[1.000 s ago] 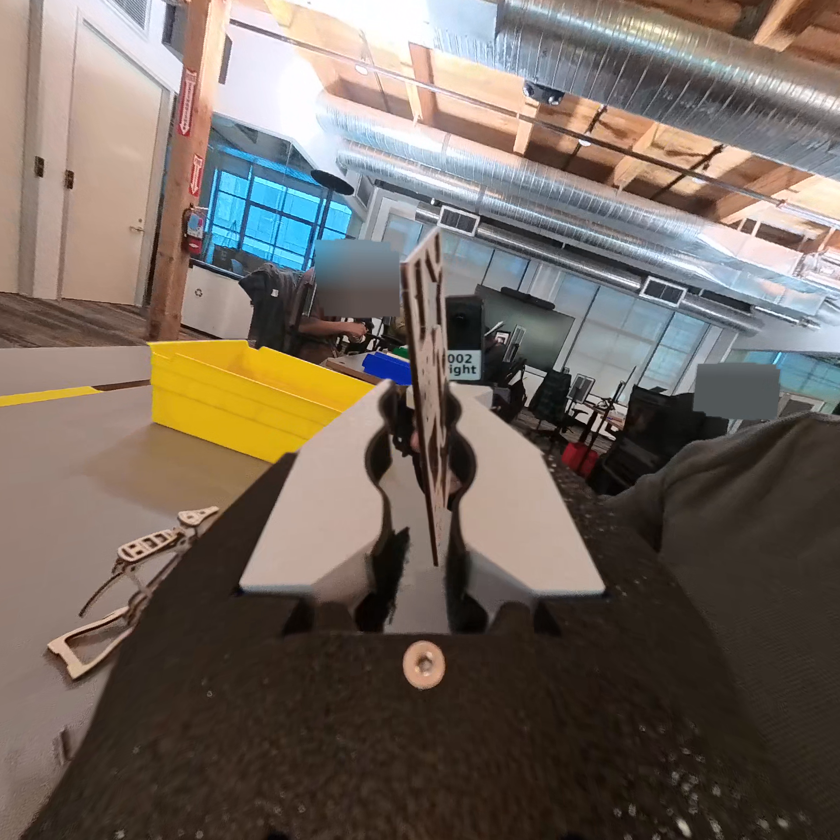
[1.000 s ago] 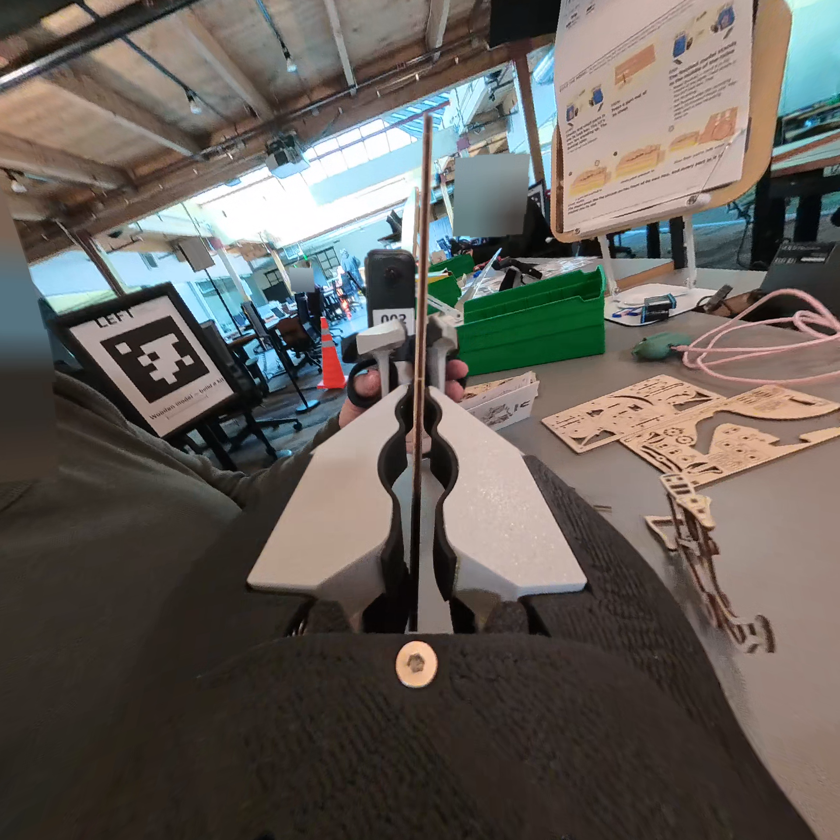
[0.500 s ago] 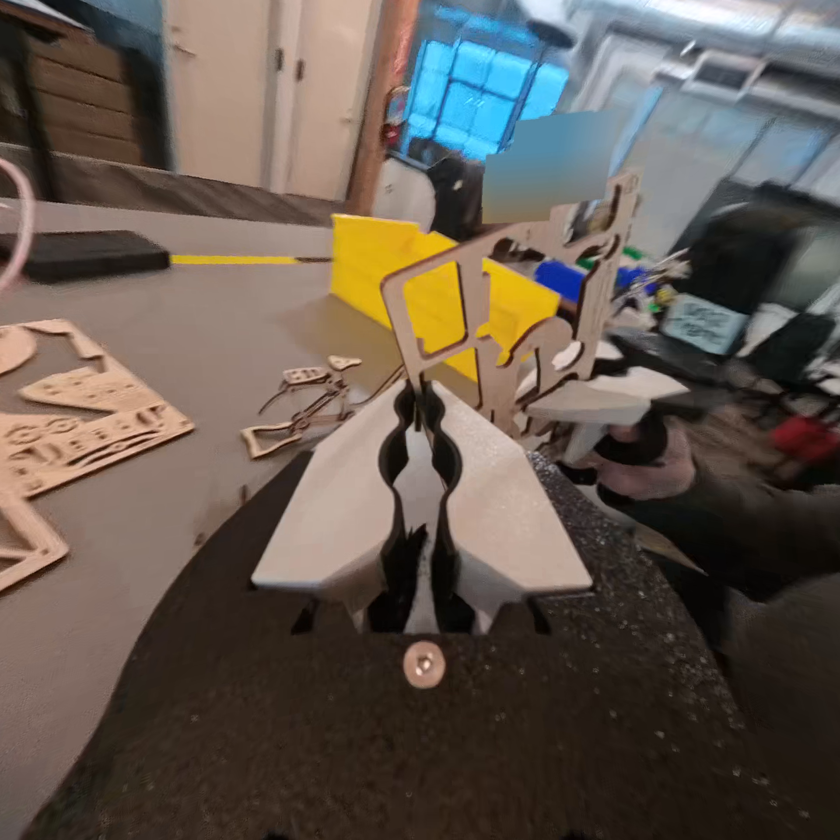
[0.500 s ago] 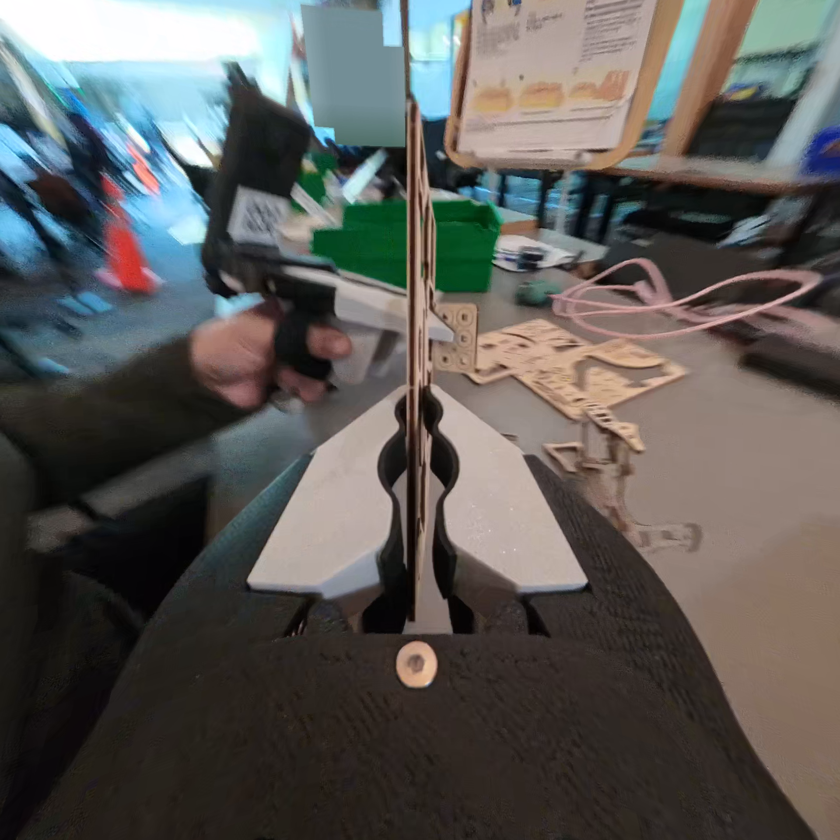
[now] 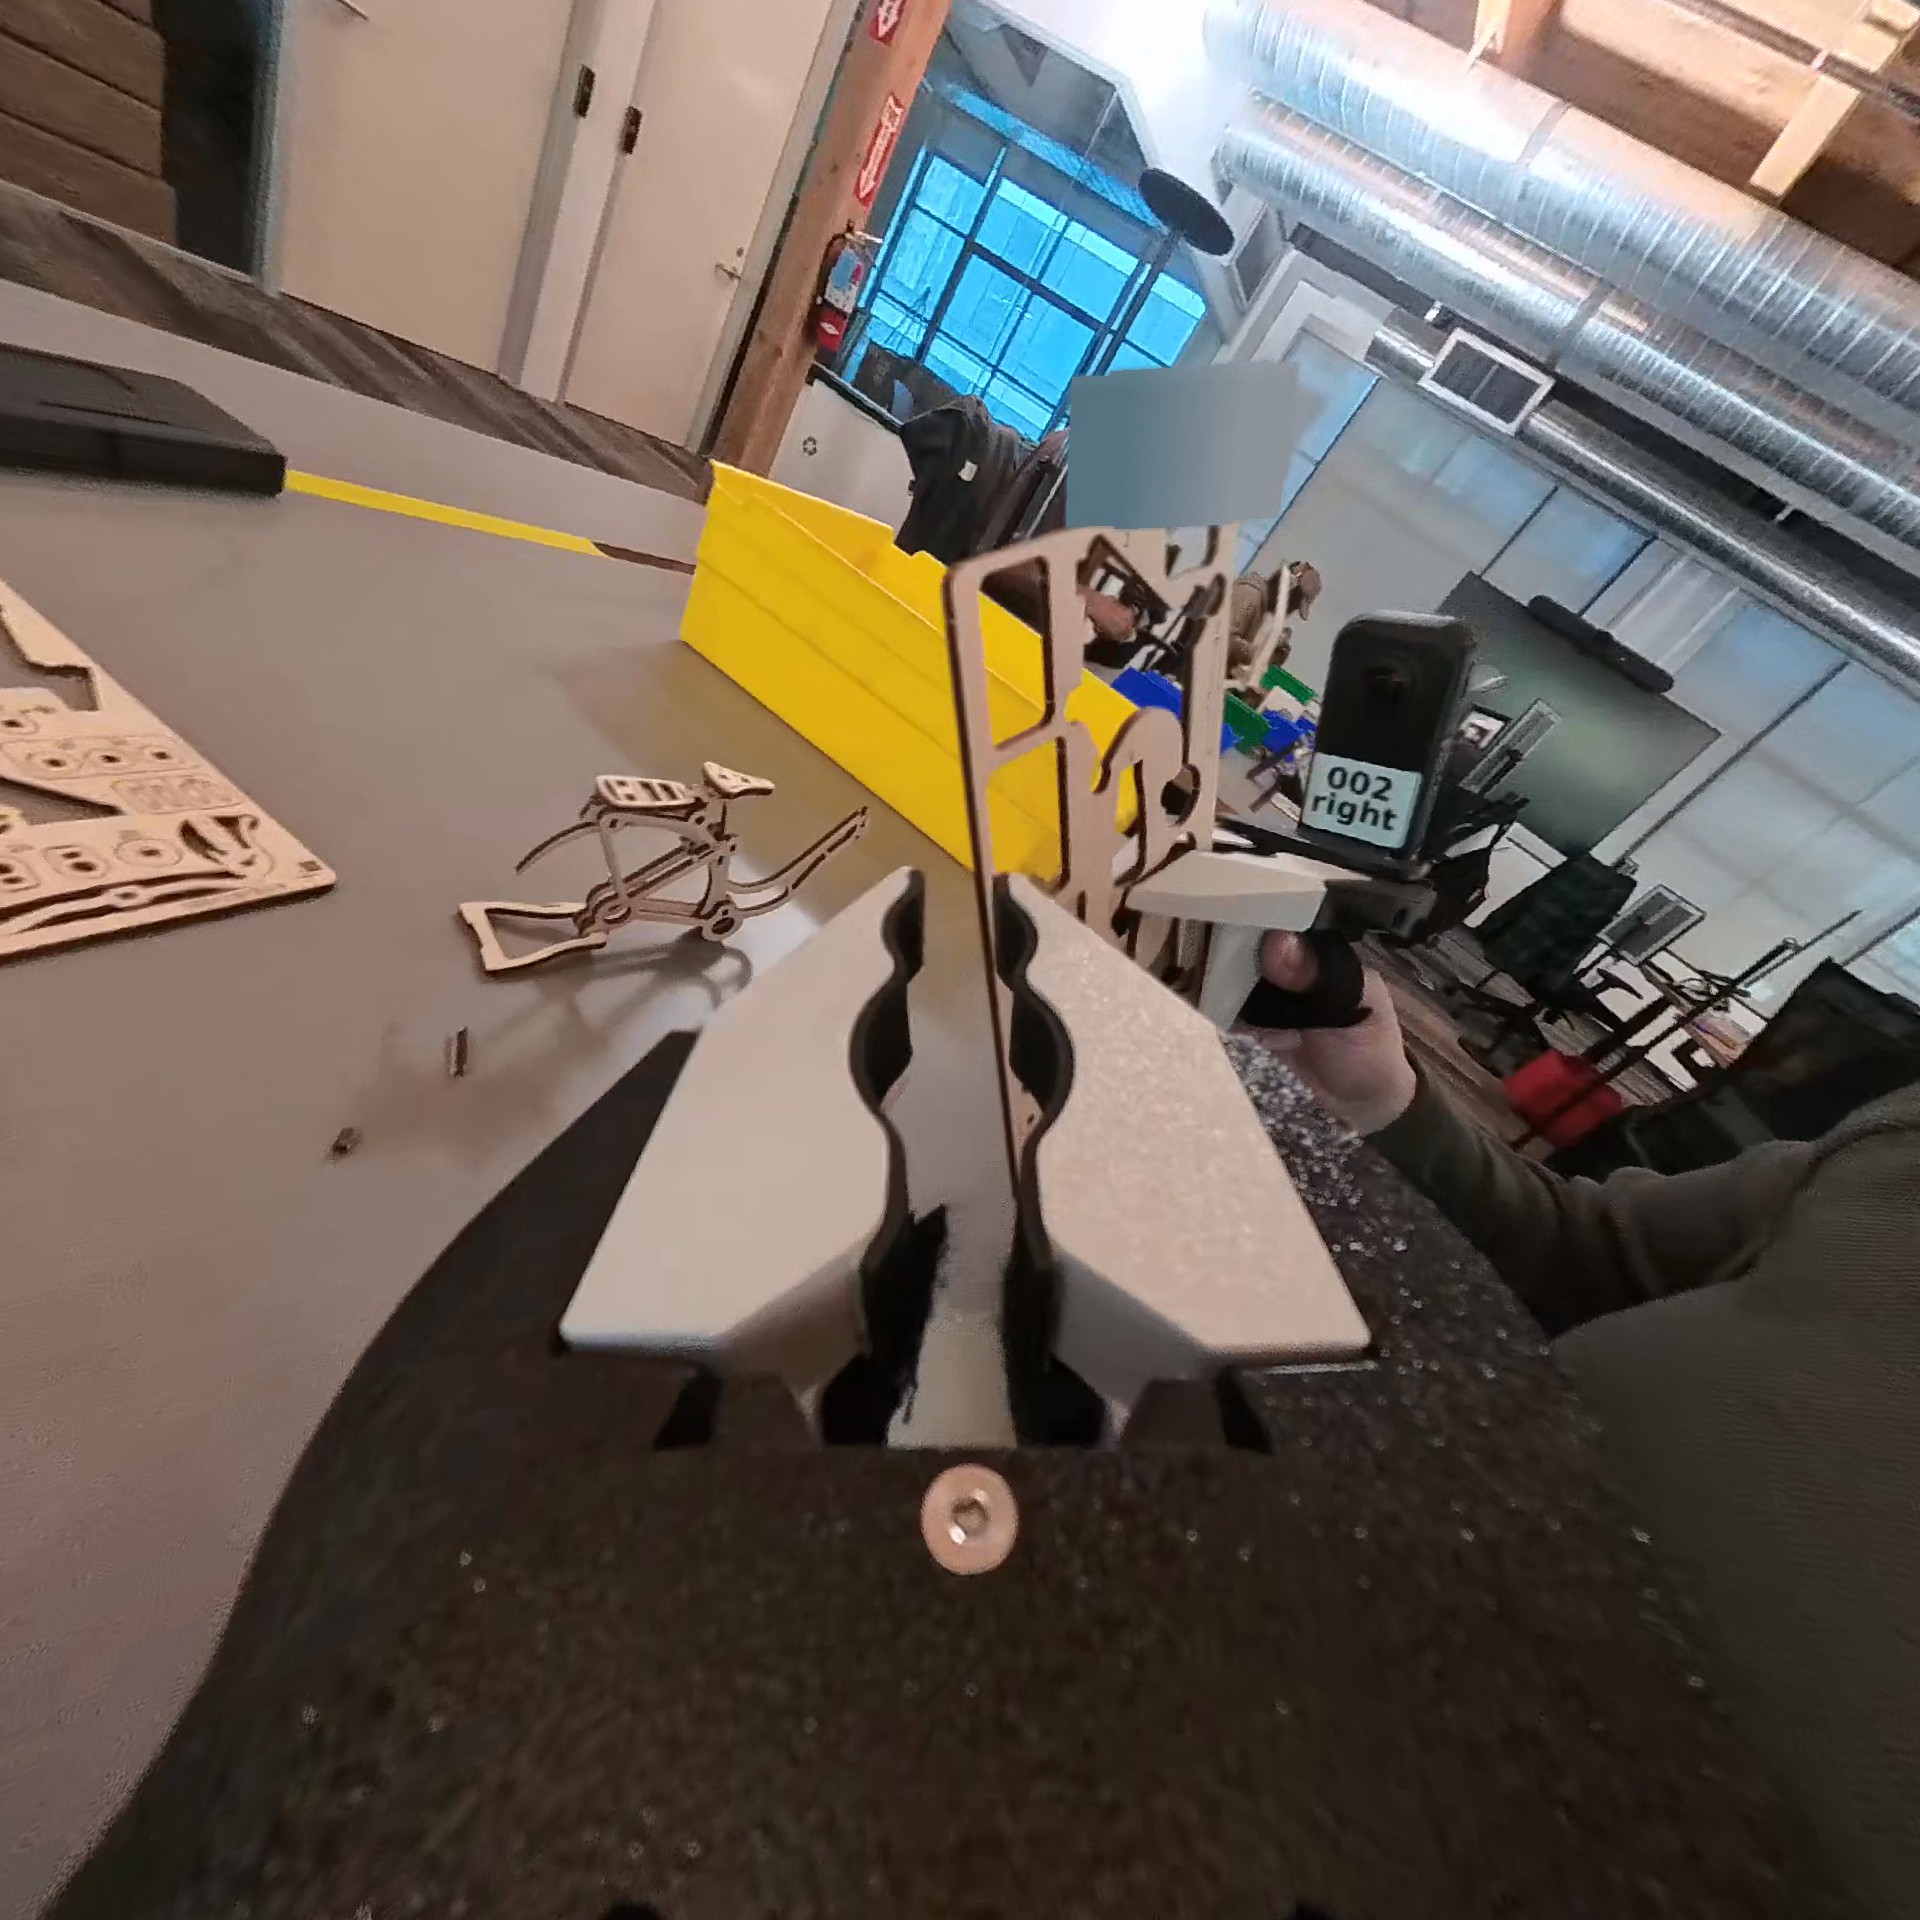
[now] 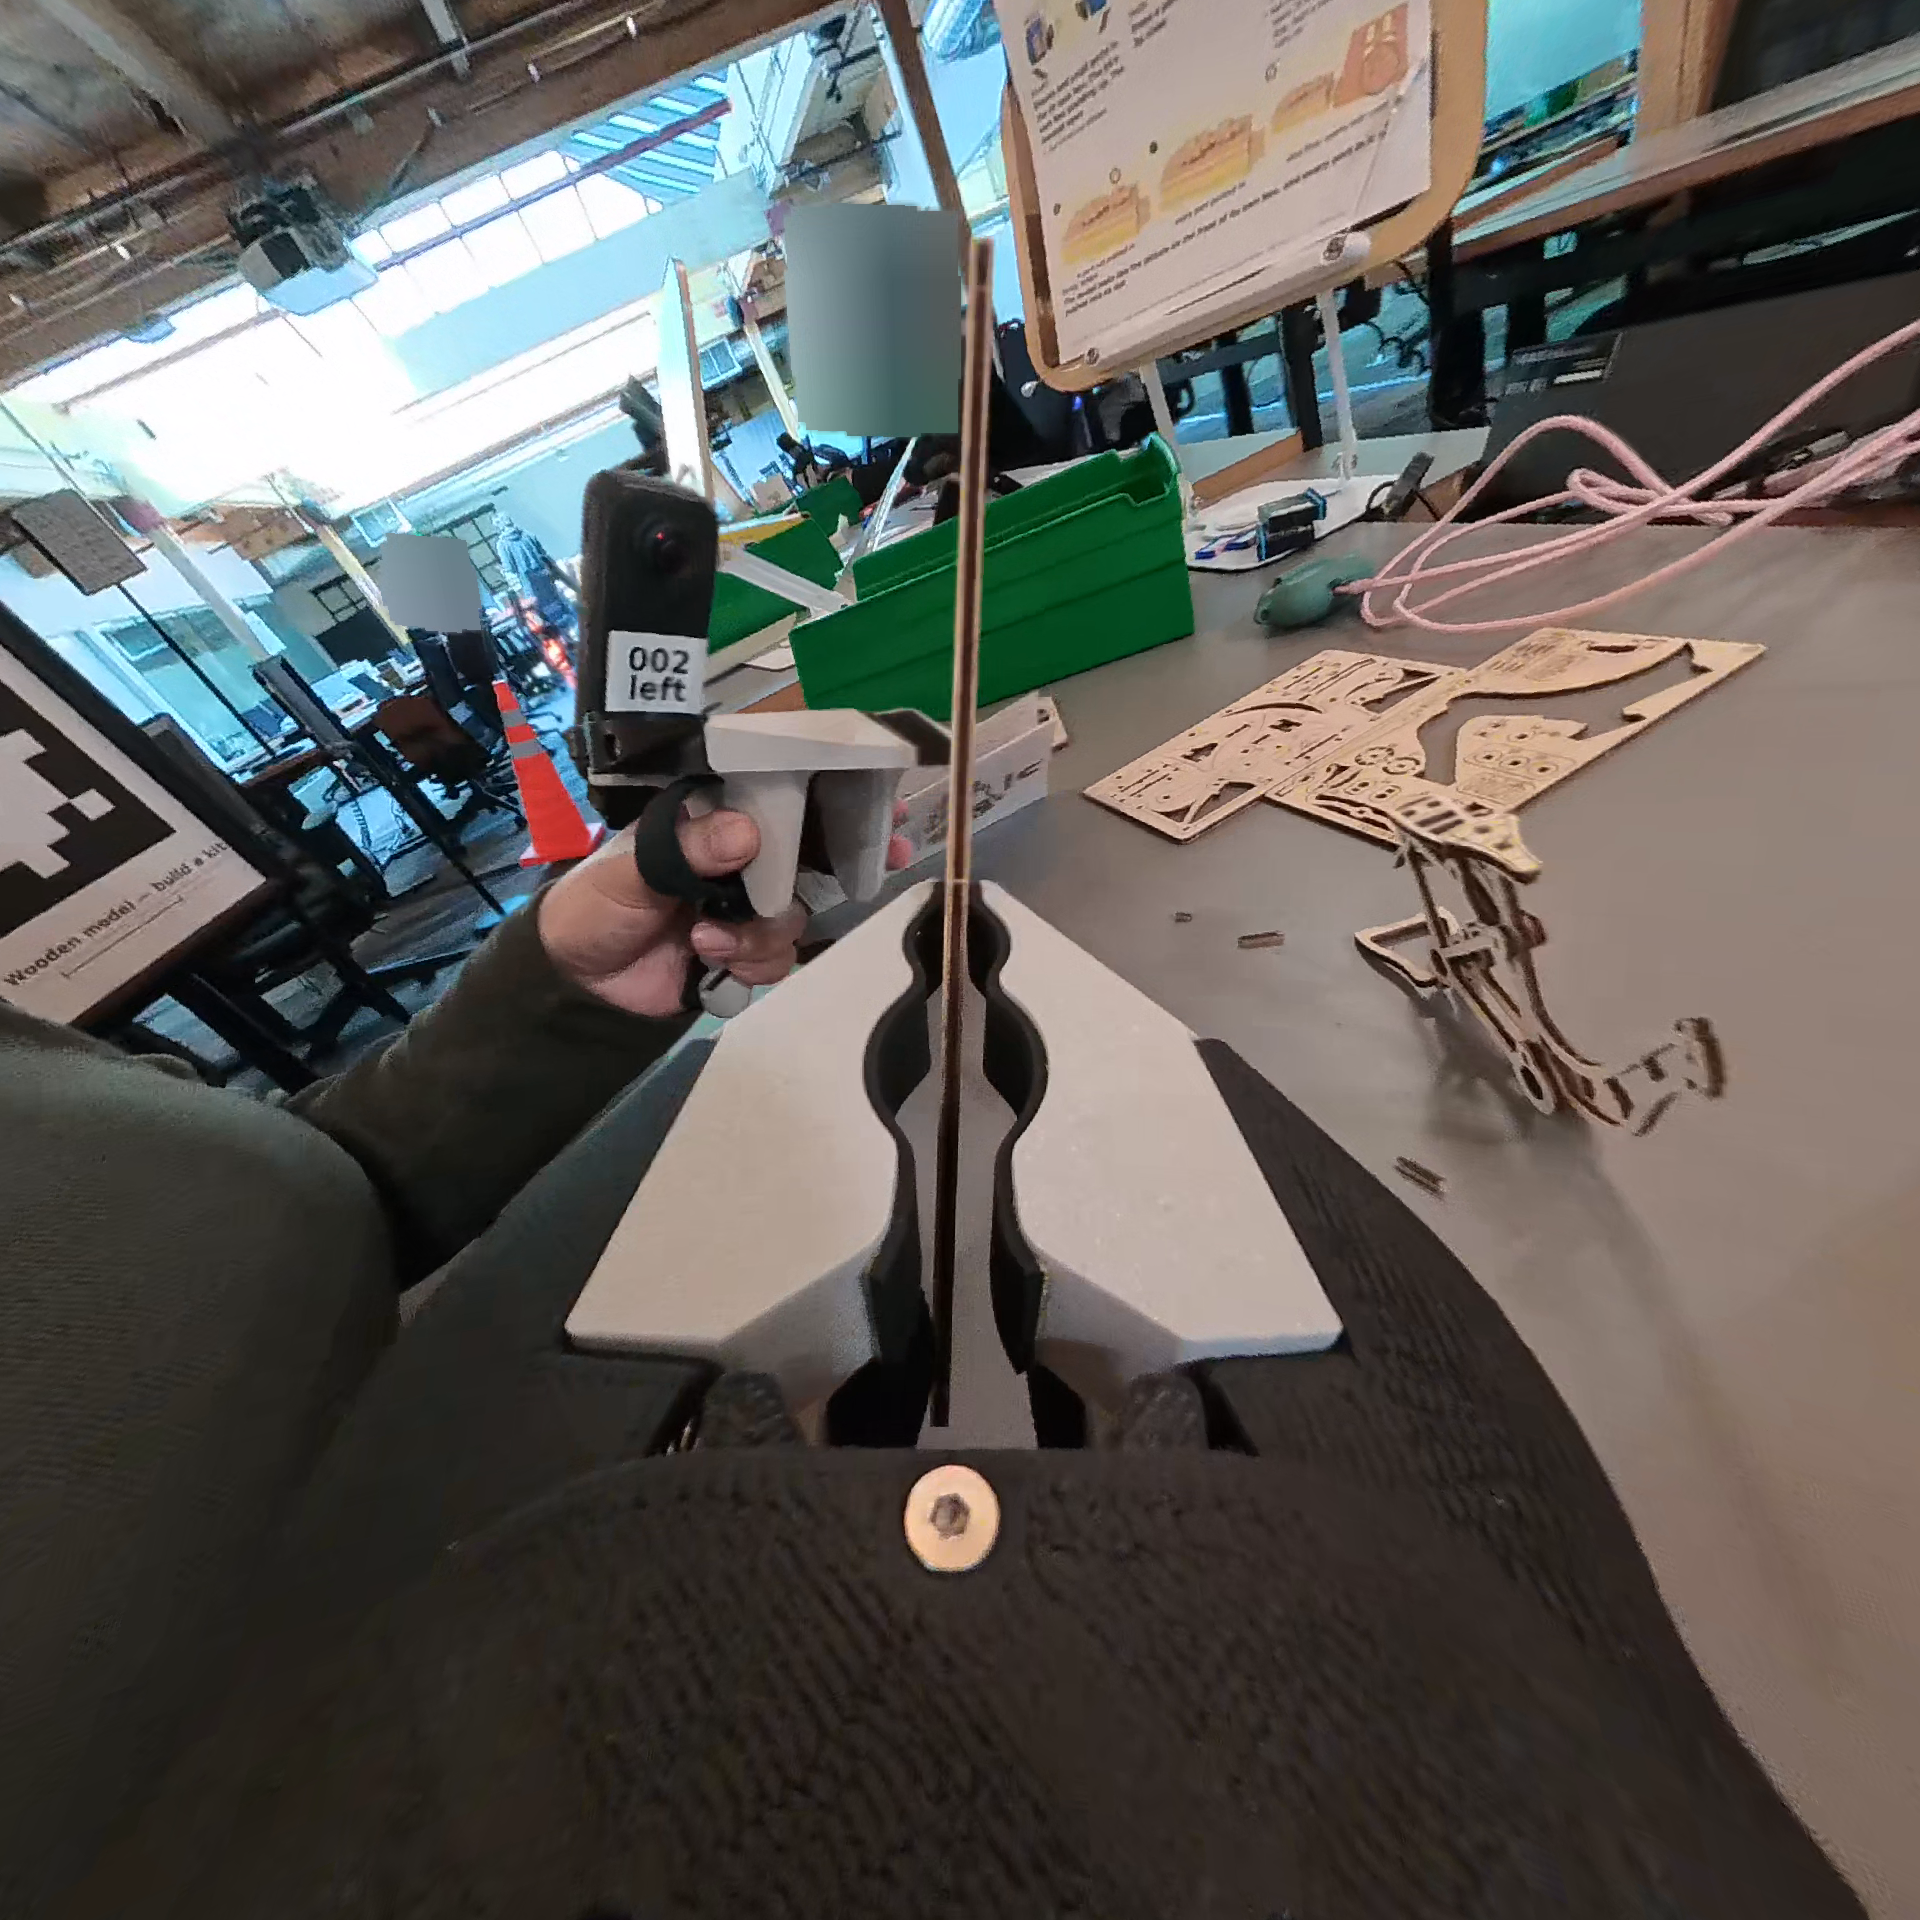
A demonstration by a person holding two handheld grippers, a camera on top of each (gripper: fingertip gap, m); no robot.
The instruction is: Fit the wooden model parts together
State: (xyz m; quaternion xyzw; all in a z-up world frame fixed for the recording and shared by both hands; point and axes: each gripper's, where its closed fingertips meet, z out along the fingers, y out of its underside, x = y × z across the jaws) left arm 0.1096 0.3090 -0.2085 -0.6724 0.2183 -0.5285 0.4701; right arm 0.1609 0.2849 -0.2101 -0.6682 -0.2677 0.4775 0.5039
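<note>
A thin wooden sheet with cut-out shapes (image 5: 1081,727) stands upright in the air and shows edge-on in the right wrist view (image 6: 966,571). My right gripper (image 6: 958,888) is shut on its lower edge and also shows in the left wrist view (image 5: 1174,894). My left gripper (image 5: 956,894) has its jaws slightly apart. The sheet's other edge sits in that gap, against the right-hand finger. In the right wrist view the left gripper (image 6: 894,738) meets the sheet from the left. A partly built wooden model (image 5: 644,883) stands on the grey table (image 5: 312,1143) and shows in the right wrist view (image 6: 1475,935).
Flat wooden part sheets (image 6: 1403,748) lie on the table beyond the model, also at left (image 5: 125,831). A yellow bin (image 5: 831,644), a green bin (image 6: 1018,603), a pink cable (image 6: 1610,520) and an instruction board (image 6: 1226,156) stand farther back. Small wood scraps (image 5: 454,1049) lie nearby. One gripper's finger ends stand about 7 centimeters off the other's.
My left gripper has swung from facing the right gripper head-on to looking across the table. Its jaws now stand apart around the sheet's edge. The right gripper has kept hold of the sheet.
</note>
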